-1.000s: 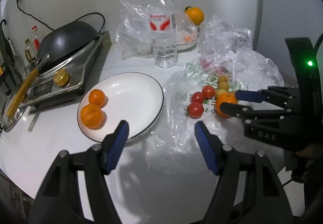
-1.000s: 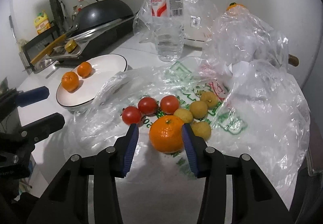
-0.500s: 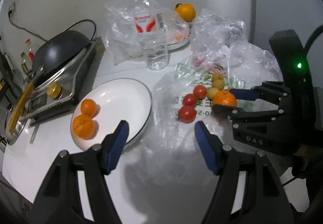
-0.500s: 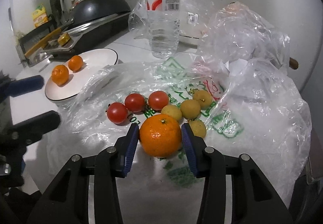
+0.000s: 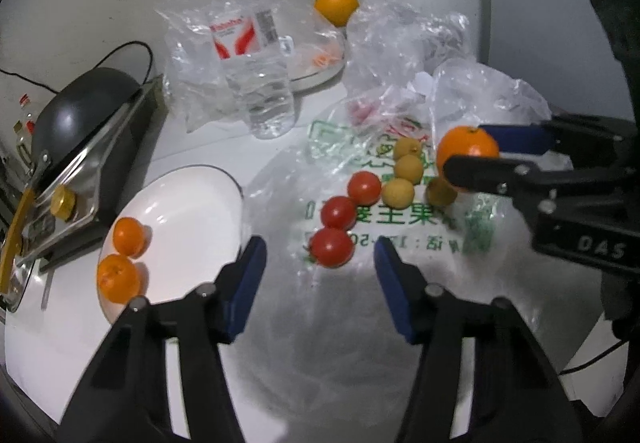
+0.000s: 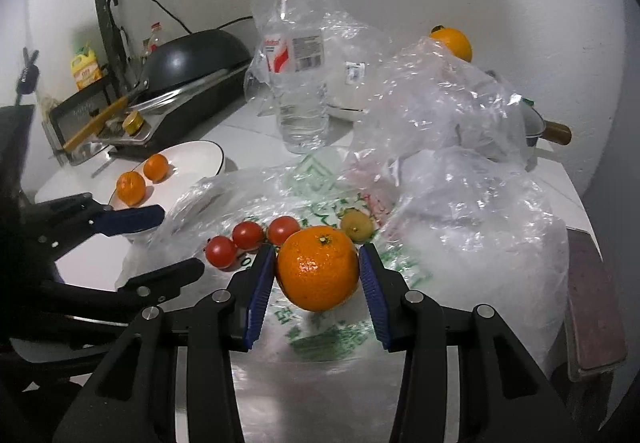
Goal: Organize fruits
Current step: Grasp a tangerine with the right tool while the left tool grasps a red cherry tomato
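My right gripper [image 6: 318, 275] is shut on an orange [image 6: 318, 268] and holds it above the plastic sheet; it also shows in the left wrist view [image 5: 466, 148]. Three red tomatoes [image 5: 339, 212] and several small yellow fruits [image 5: 404, 173] lie on the printed plastic bag [image 5: 360, 227]. A white plate [image 5: 188, 219] at the left holds two small oranges [image 5: 124, 257]. My left gripper [image 5: 320, 275] is open and empty, low in front of the tomatoes and the plate's right rim.
A water bottle [image 5: 250, 47] stands behind the fruit among crumpled clear bags [image 5: 412, 43]. Another orange [image 5: 336, 5] sits at the back by a second plate. A black wok on a cooker [image 5: 80, 115] is at the left. A pan handle [image 6: 556, 133] pokes out at the right.
My right gripper has lifted the orange off the plastic bag. The left gripper has moved right, toward the tomatoes, still open.
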`<state>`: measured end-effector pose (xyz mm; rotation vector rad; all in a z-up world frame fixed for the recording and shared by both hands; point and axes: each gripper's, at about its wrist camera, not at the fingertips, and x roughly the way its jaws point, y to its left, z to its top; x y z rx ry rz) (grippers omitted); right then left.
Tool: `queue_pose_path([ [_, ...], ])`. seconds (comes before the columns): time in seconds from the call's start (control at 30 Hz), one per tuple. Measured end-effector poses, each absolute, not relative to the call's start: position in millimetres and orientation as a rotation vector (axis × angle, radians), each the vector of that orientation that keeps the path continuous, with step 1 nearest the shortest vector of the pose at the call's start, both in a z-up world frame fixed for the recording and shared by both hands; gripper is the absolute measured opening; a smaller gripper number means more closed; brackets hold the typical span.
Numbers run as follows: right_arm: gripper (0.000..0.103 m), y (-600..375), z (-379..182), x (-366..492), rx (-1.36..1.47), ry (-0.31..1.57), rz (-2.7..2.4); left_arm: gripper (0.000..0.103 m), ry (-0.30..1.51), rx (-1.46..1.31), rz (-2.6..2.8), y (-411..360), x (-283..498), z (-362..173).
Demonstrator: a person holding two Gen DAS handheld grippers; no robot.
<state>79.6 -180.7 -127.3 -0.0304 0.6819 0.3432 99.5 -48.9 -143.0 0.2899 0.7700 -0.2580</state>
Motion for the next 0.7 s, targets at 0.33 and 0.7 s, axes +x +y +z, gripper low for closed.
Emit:
queue_pose_path([
  [0.33,0.046,-202.1,-127.2,86.5,-0.002,0.678,0.34,0.044,0.841,0.299,-0.255,-60.7,125.6,-164.5],
  [0.7,0.046,-208.9,-134.7,96.1,0.01,0.695,0.331,0.03,0.876,0.313,-0.278,-64.1,137.4,-175.0],
])
